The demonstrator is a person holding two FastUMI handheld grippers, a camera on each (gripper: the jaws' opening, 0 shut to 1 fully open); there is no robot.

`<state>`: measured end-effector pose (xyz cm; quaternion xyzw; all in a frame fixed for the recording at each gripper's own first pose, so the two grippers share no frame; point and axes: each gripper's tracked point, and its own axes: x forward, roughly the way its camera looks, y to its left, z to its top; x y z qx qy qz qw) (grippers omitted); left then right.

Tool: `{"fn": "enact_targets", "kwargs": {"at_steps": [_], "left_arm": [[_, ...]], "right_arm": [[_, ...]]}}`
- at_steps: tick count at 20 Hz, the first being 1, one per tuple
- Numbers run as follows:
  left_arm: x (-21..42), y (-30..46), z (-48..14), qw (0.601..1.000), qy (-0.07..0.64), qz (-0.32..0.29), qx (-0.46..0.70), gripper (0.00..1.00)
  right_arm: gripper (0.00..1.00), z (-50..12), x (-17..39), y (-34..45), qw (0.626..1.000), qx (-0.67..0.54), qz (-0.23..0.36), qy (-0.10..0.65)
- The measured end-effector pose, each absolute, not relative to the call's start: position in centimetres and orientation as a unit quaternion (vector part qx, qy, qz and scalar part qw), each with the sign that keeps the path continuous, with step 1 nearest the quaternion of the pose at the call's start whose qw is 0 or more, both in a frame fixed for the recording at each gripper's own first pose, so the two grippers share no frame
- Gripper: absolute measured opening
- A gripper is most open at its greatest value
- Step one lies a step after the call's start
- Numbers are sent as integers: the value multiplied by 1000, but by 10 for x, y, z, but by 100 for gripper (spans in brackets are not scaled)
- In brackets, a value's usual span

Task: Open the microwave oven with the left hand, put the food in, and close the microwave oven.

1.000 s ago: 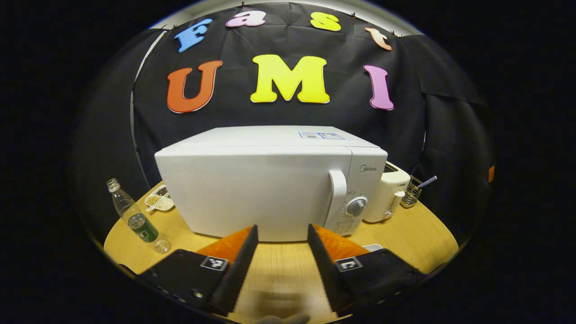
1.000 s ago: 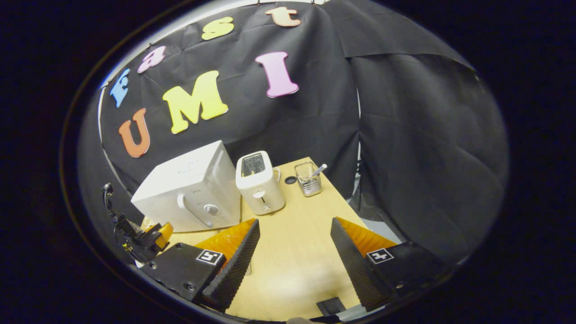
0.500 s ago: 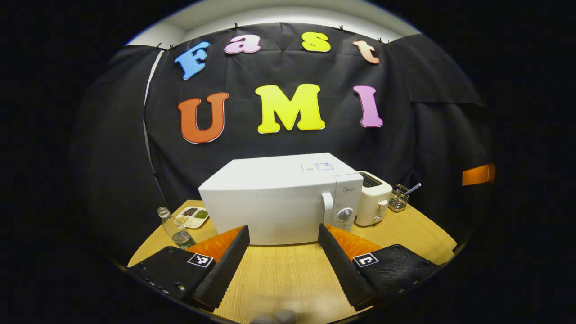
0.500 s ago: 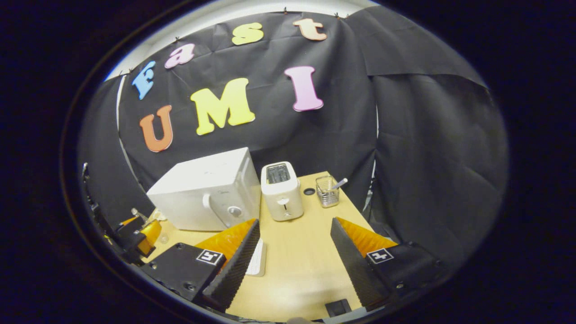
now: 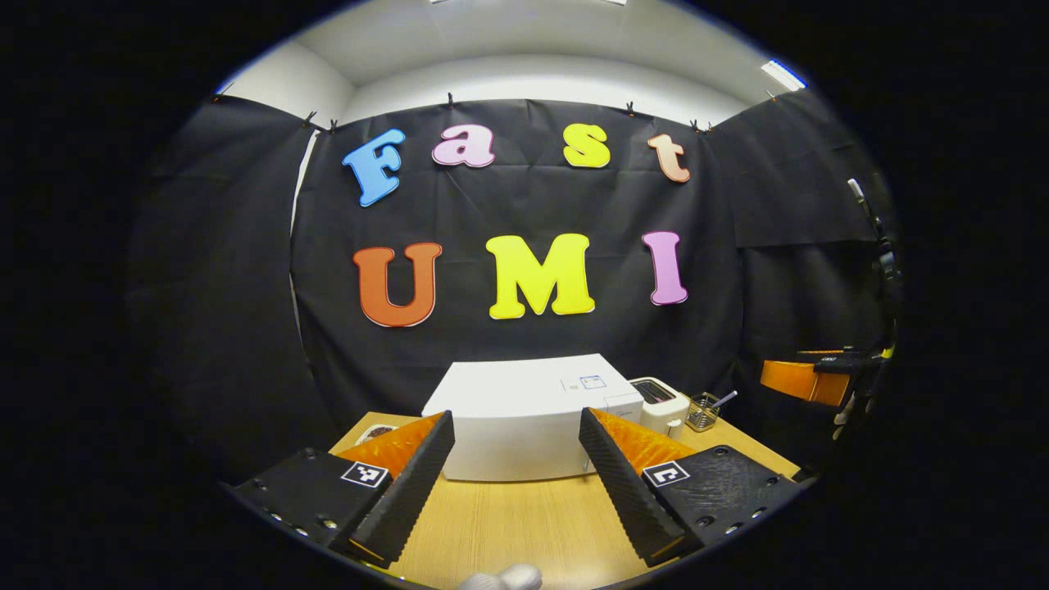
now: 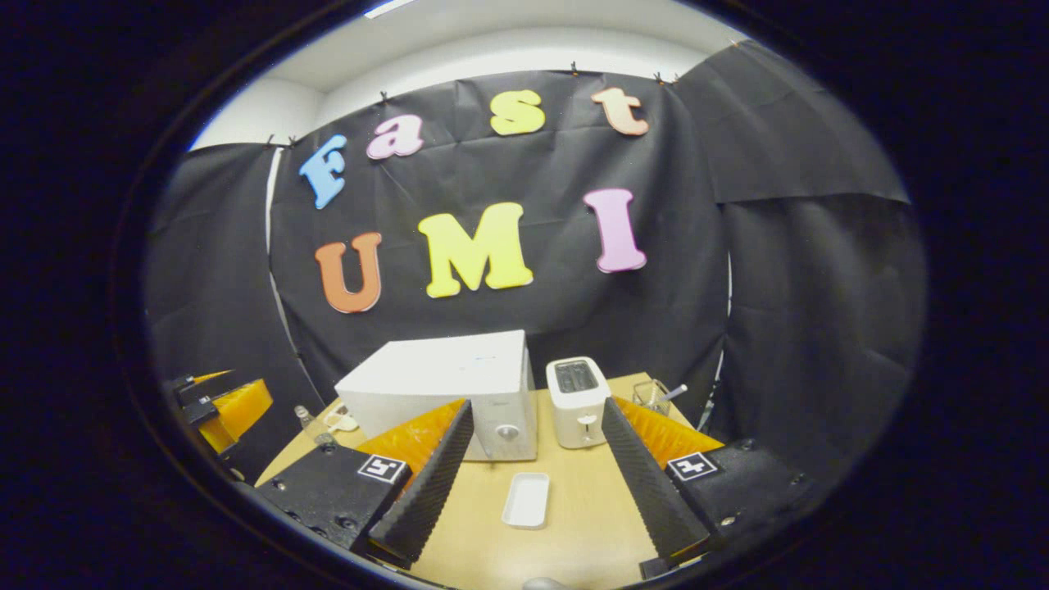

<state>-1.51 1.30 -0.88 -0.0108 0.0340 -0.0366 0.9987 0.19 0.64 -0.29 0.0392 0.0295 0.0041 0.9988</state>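
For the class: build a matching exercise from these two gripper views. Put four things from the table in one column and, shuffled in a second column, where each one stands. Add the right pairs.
Things
1. microwave oven
2. toaster
3. small white tray
4. wire basket

Places
A. on the bare table, in front of the microwave oven
B. at the far right end of the row along the wall
C. left of the toaster, door shut
D. between the microwave oven and the wire basket

Pairs: 1-C, 2-D, 3-A, 4-B
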Motion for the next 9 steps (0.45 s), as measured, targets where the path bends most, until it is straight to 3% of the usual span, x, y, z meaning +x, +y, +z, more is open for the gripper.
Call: {"fn": "enact_targets", "kwargs": {"at_steps": [1,2,3,4,5,7,8,9], "left_arm": [[-18,23,-3,999,32,-30,-11,97],[-20,30,4,999,26,-27,-13,97],[-22,37,11,999,20,-20,-15,96],[-23,44,16,1000,15,-14,-15,97],[-25,50,20,1000,11,-9,-16,97],[-28,56,29,1000,0,-6,-20,96],[-30,58,33,1000,-5,-6,-23,88],[-31,59,38,1000,-9,-9,-25,88]], "right_arm": [[100,7,-2,15,999,36,11,19],[90,16,-6,23,999,33,18,11],[91,25,-8,30,999,27,22,2],[100,31,-9,36,999,22,24,-4],[90,37,-13,41,999,18,27,-11],[90,47,-18,50,999,15,33,-19],[100,49,-20,52,999,15,33,-21],[91,51,-22,51,999,16,30,-22]]}}
